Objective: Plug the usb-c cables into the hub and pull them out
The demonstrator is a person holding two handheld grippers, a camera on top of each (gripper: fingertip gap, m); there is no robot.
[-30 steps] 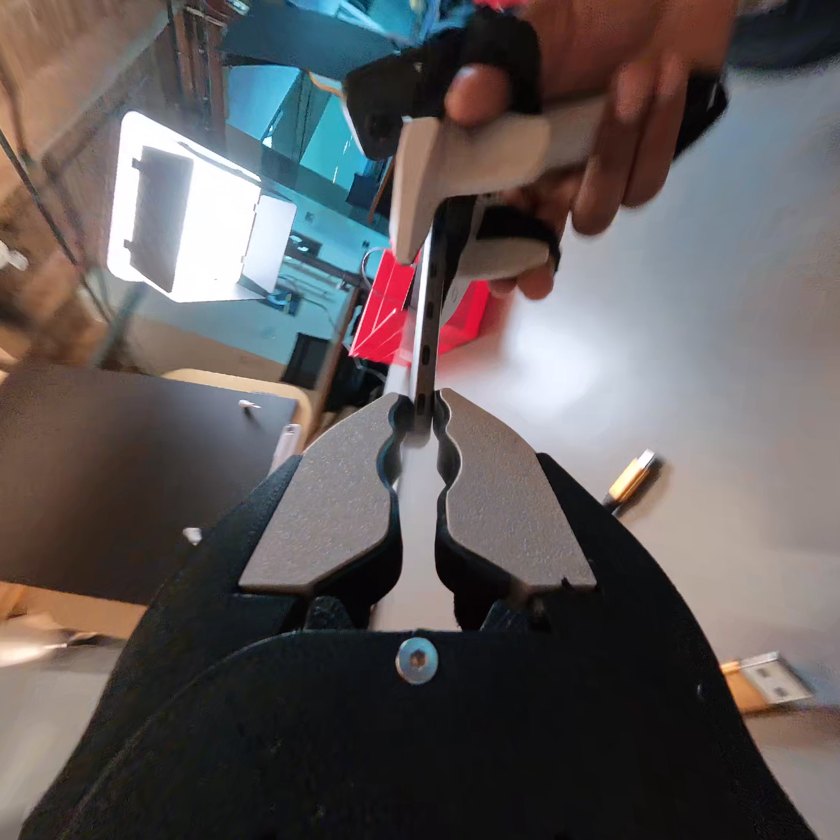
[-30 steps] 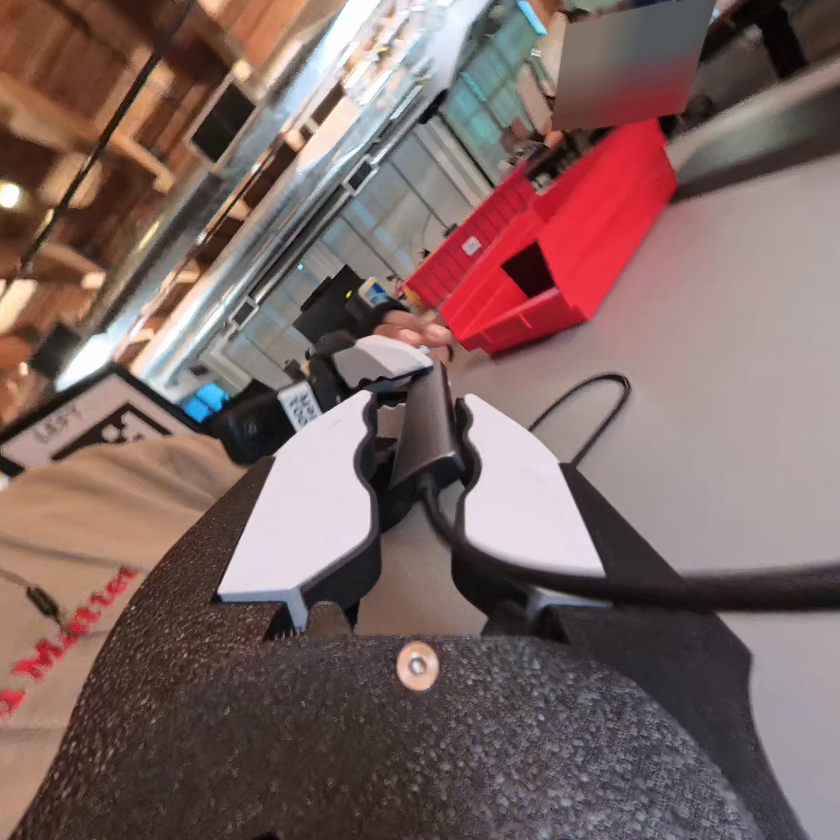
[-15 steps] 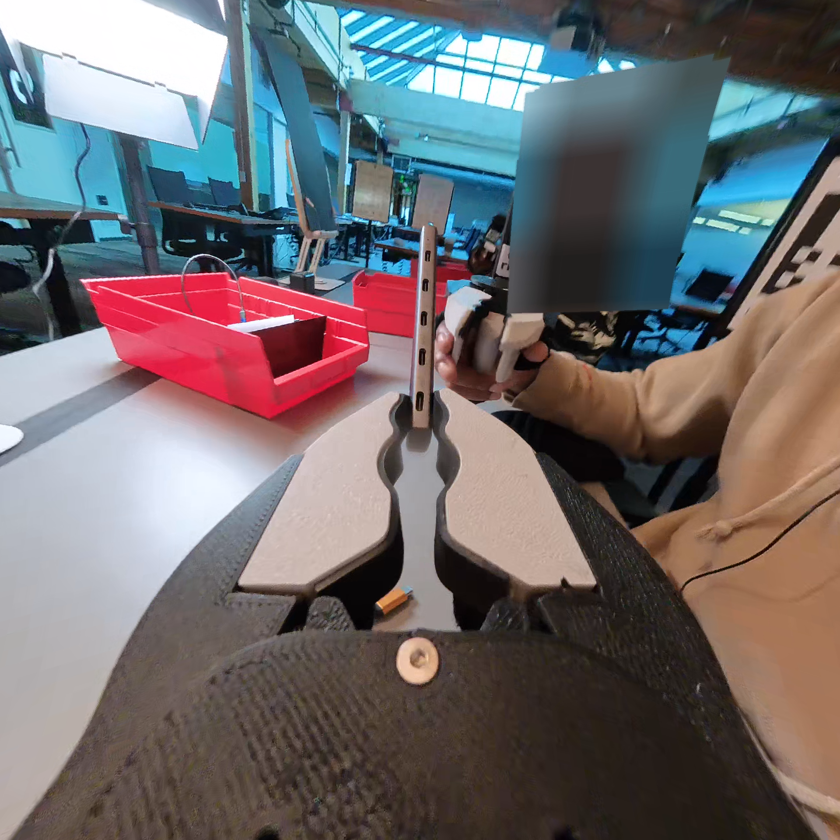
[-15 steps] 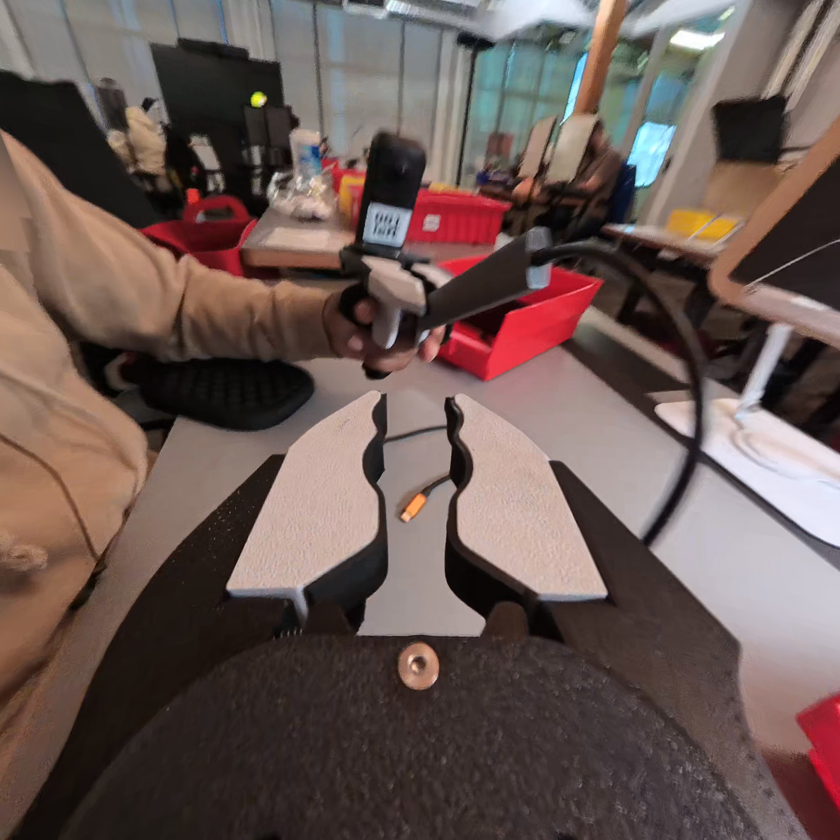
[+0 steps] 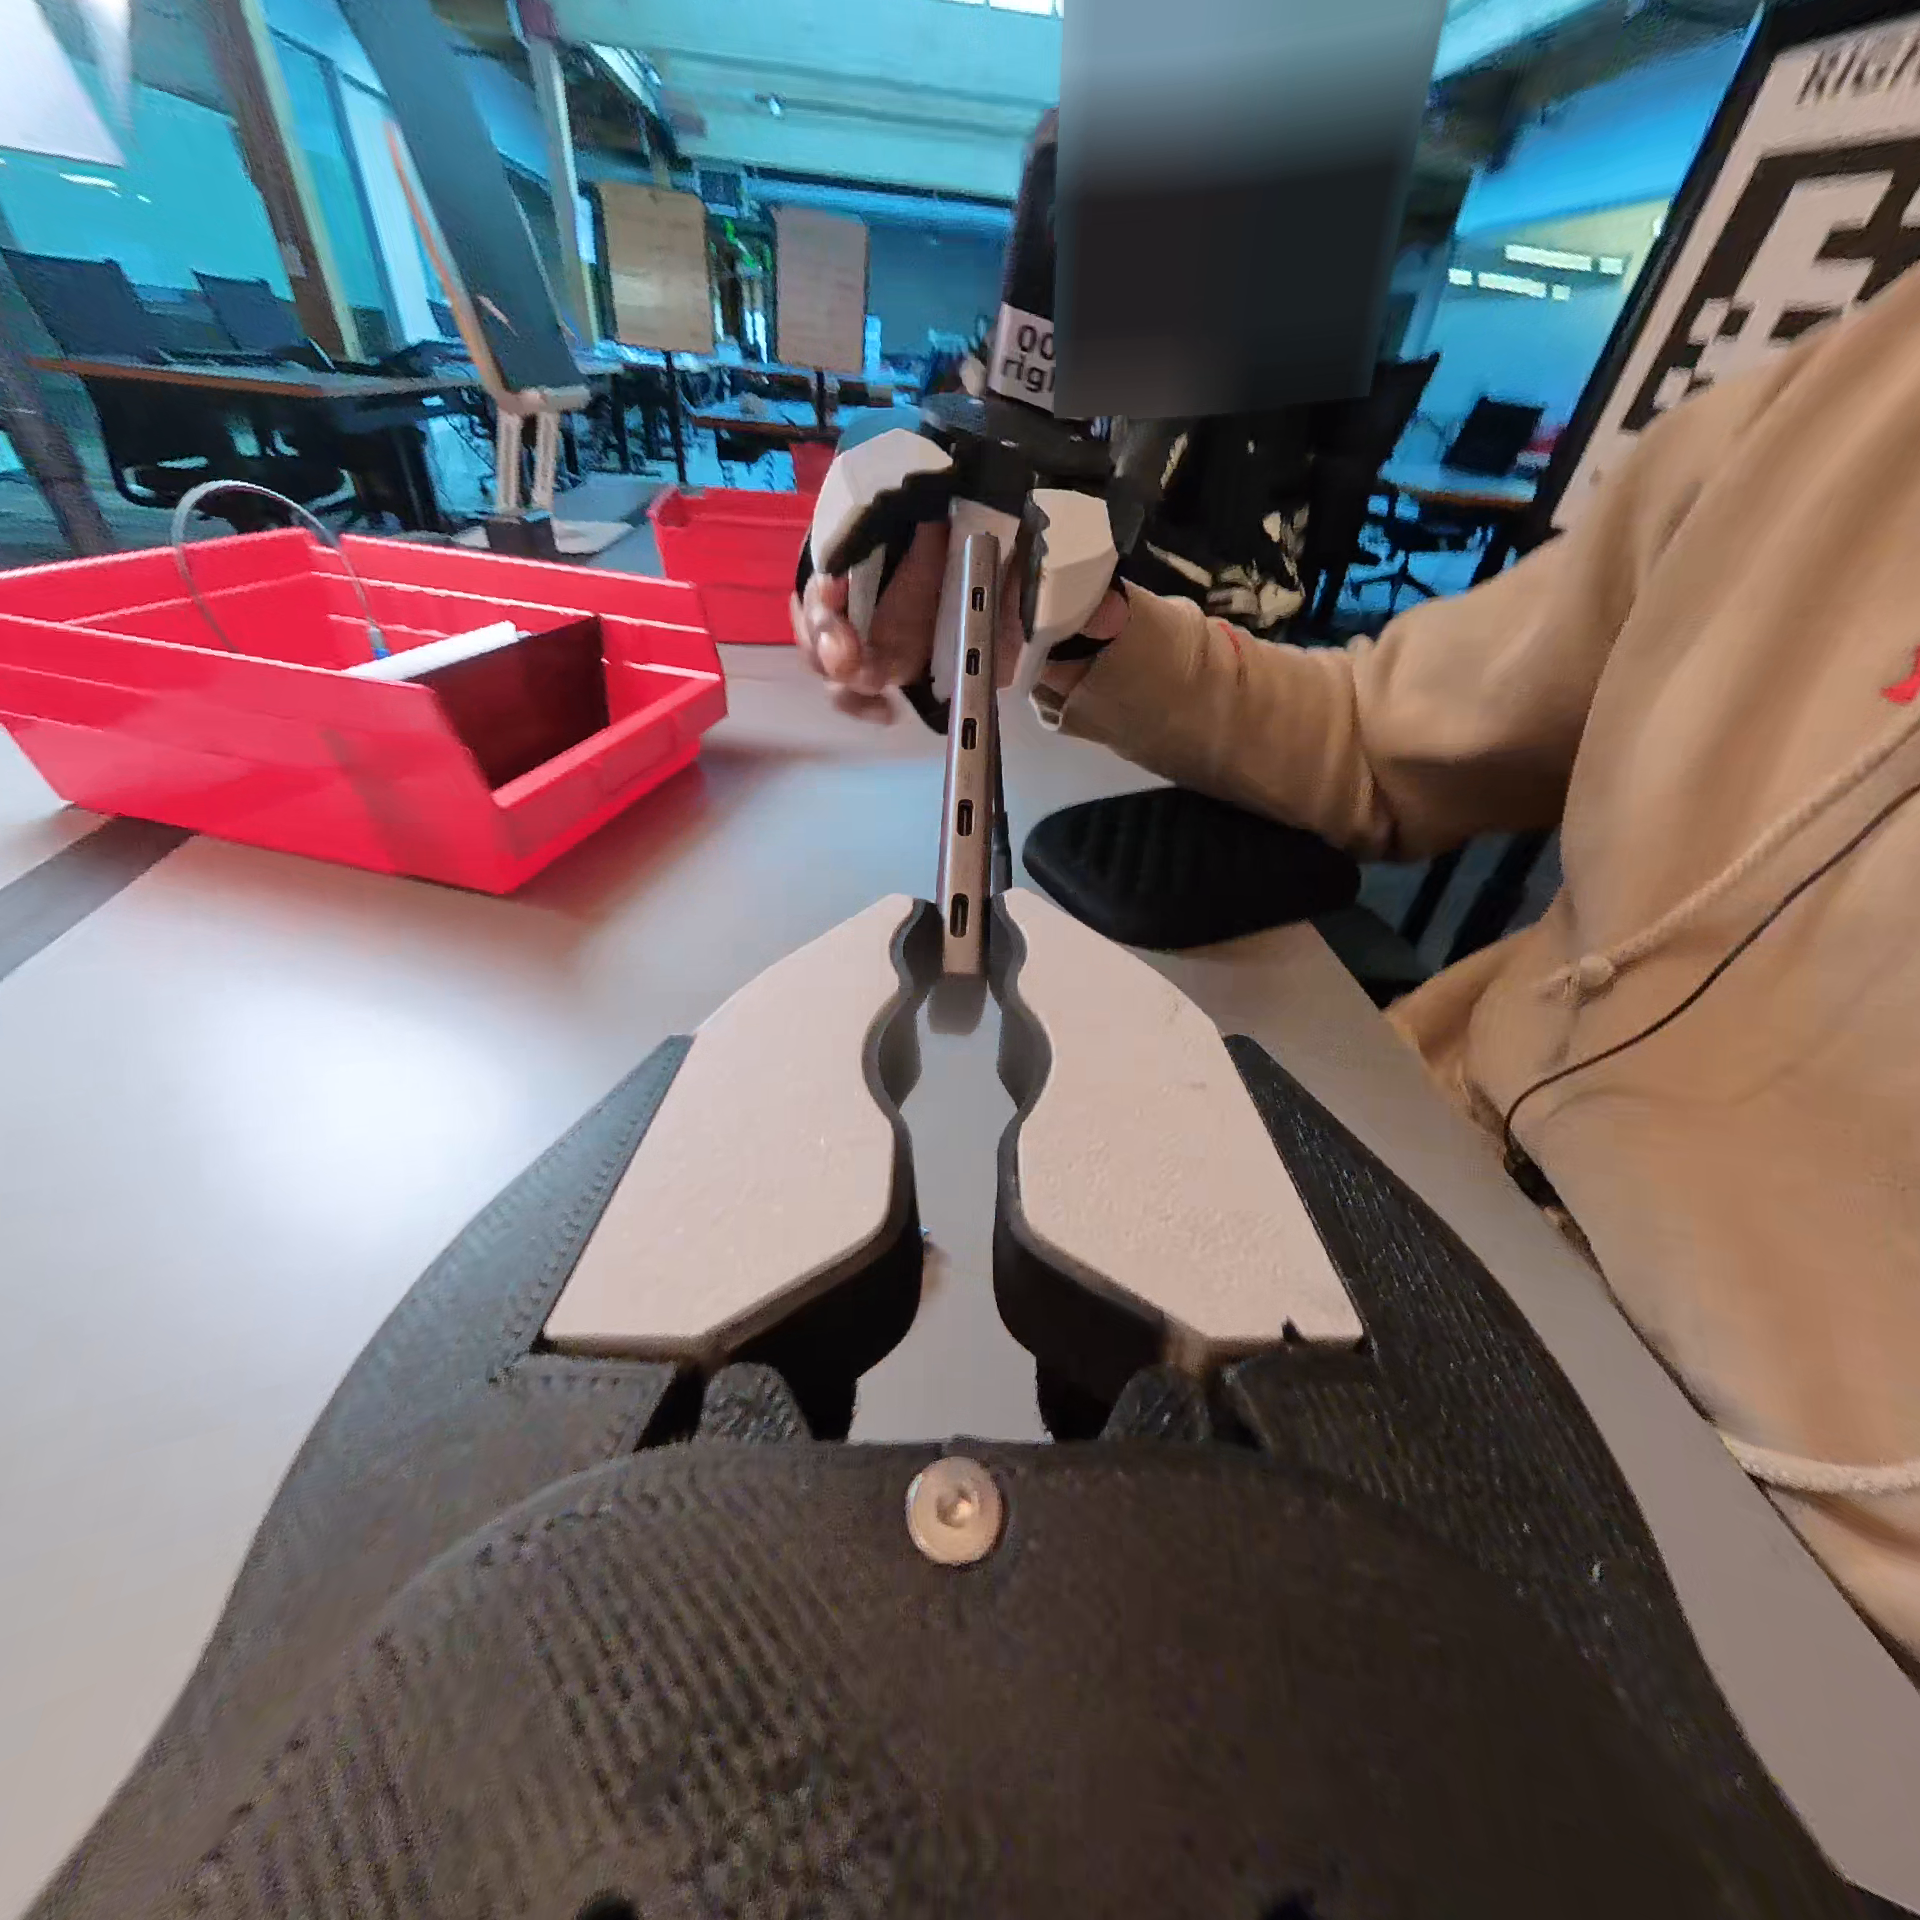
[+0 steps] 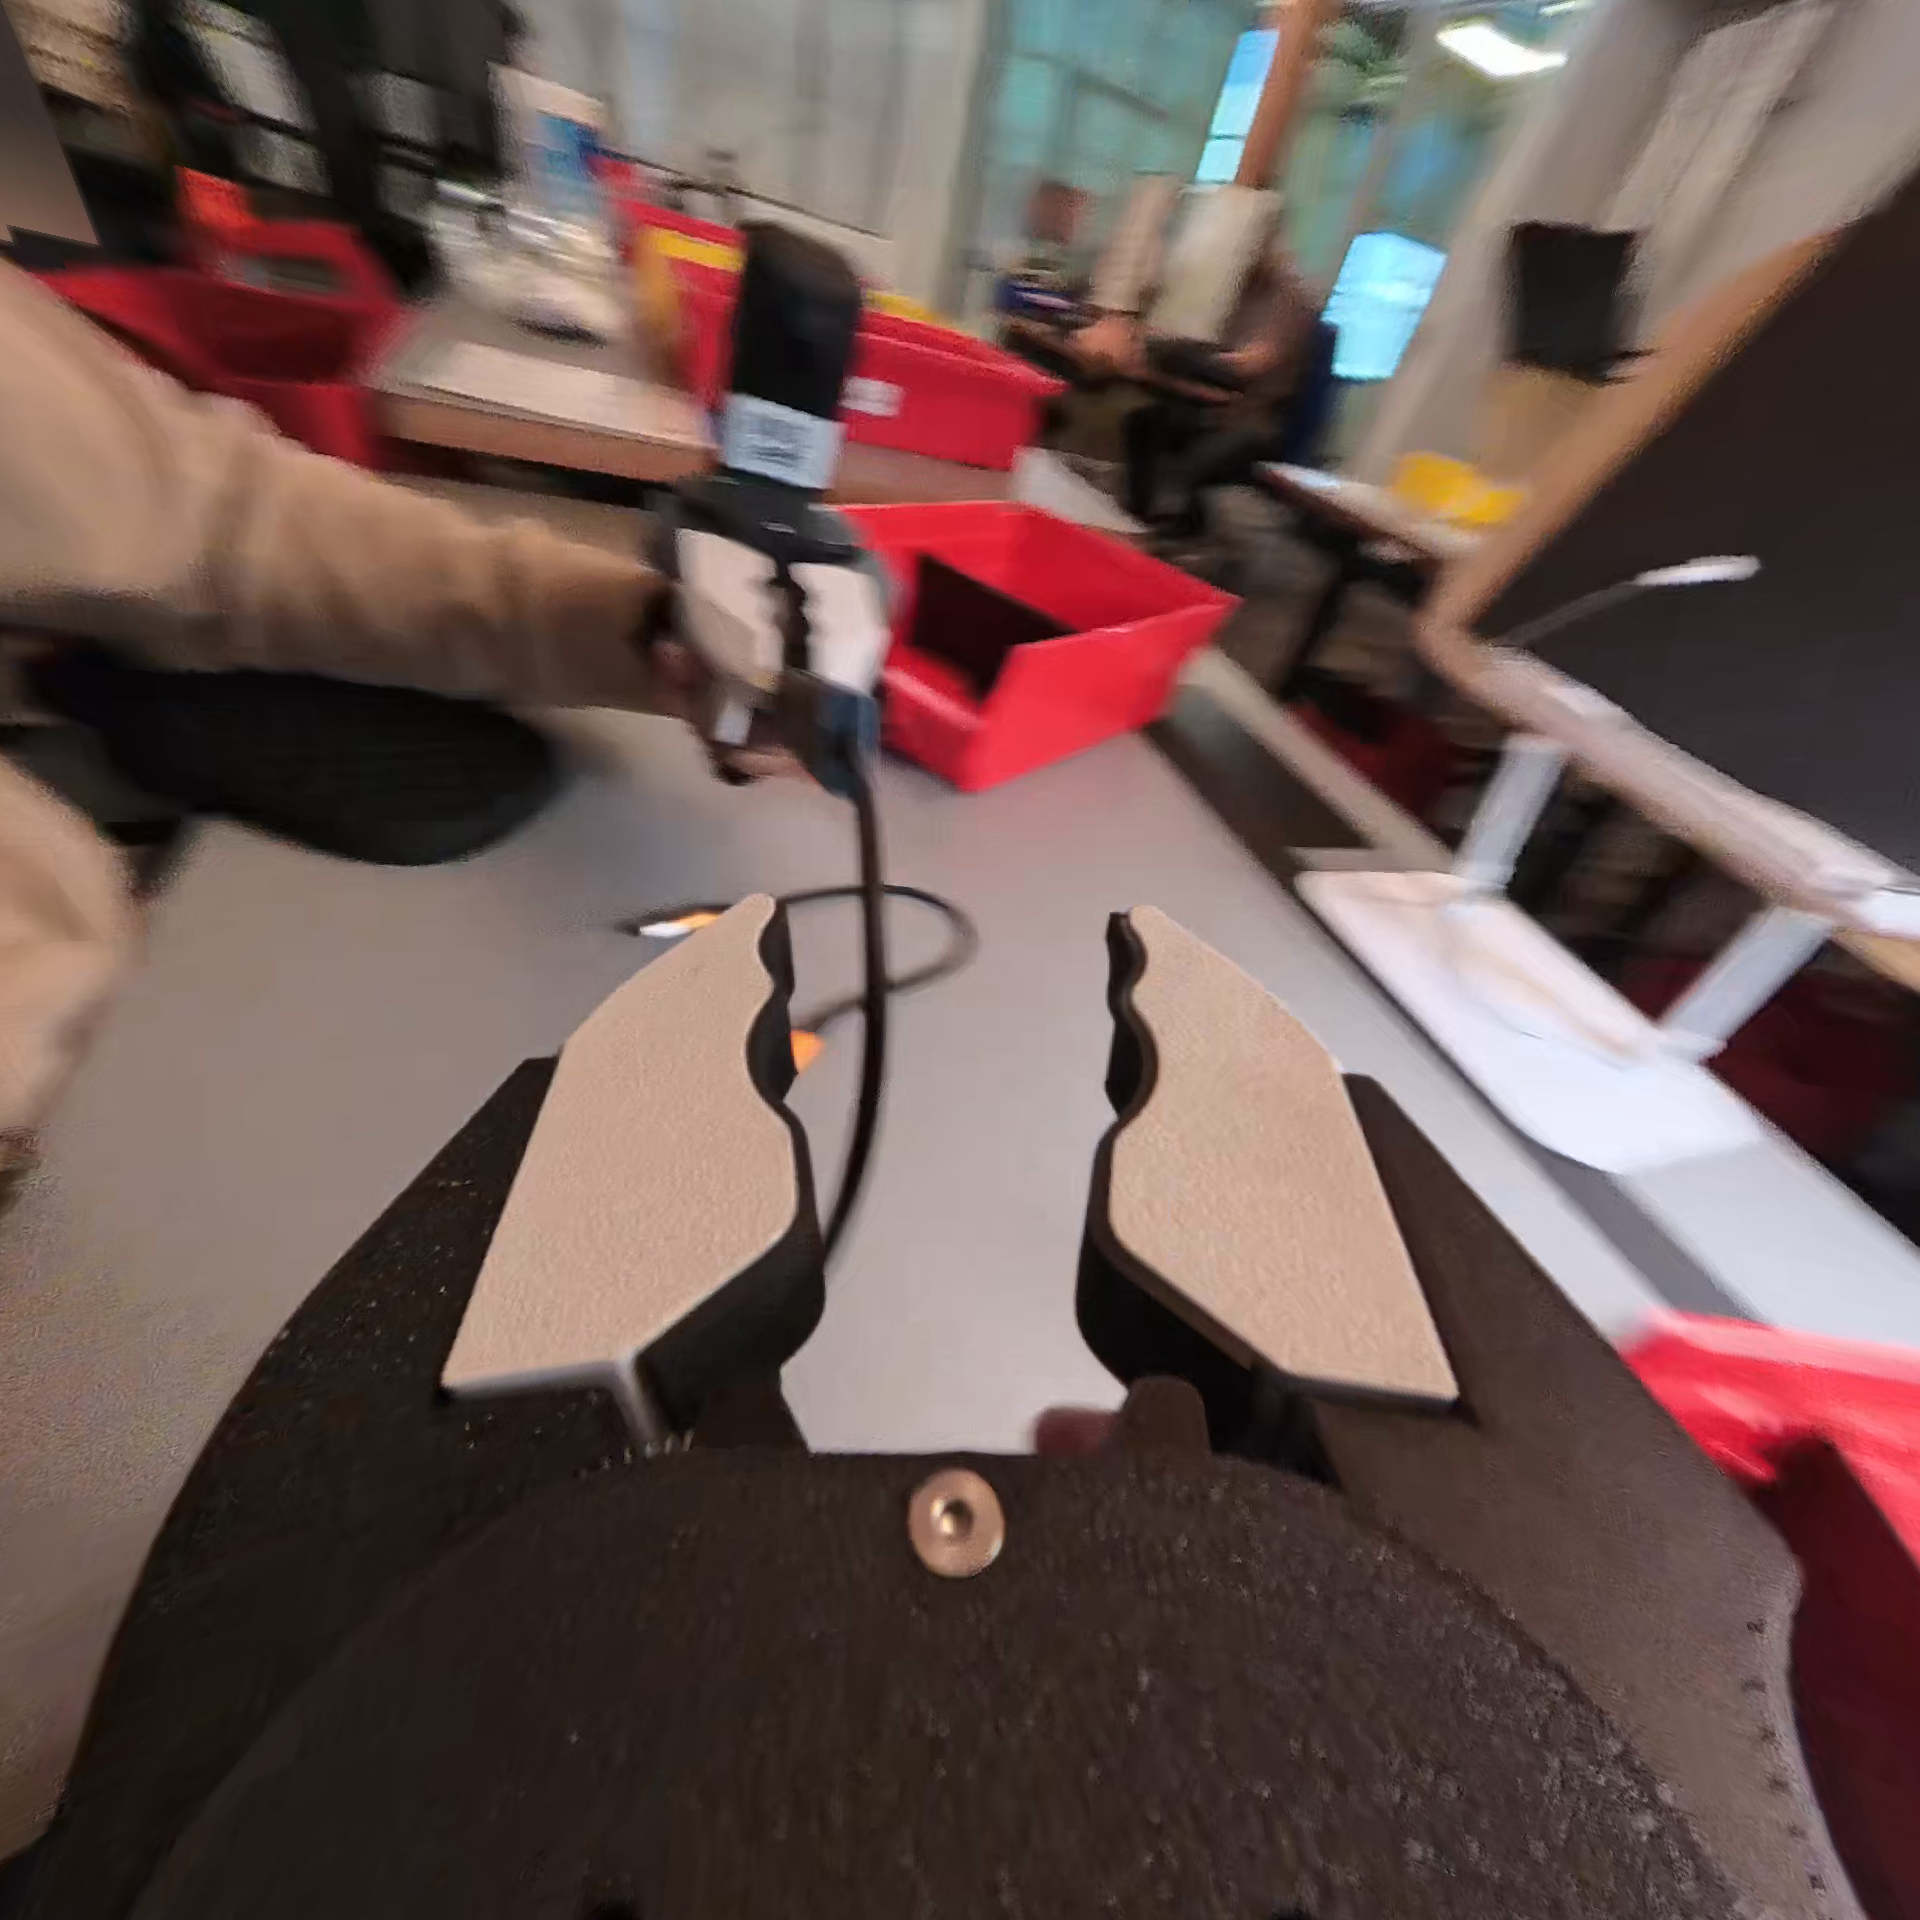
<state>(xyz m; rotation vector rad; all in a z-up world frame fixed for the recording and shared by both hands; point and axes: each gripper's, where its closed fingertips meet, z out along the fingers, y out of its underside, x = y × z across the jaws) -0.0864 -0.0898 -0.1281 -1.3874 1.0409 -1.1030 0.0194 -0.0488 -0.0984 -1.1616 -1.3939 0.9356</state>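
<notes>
- The left gripper (image 5: 961,935) is seen clamped on the near end of the slim grey hub (image 5: 966,769), which is pinched between its fingertips and held clear of the grey table (image 5: 312,1039).
- In the left wrist view a row of small ports is shown along the hub's narrow edge; this edge is not visible in the right wrist view, where the hub (image 6: 840,717) is blurred and only its dark end can be made out.
- The right gripper (image 6: 940,935) is spread wide and nothing is held between its fingers (image 6: 1236,1143).
- From the left wrist view the right gripper (image 5: 971,551) is seen at the far end of the hub; whether it touches the hub cannot be told.
- A black cable (image 6: 868,997) is shown only in the right wrist view, hanging from the hub and looping on the table.
- An orange-tipped plug (image 6: 805,1047) is seen lying on the table just beside the right gripper's left finger, partly hidden.
- A red bin (image 5: 343,717) stands on the table at far left in the left wrist view.
</notes>
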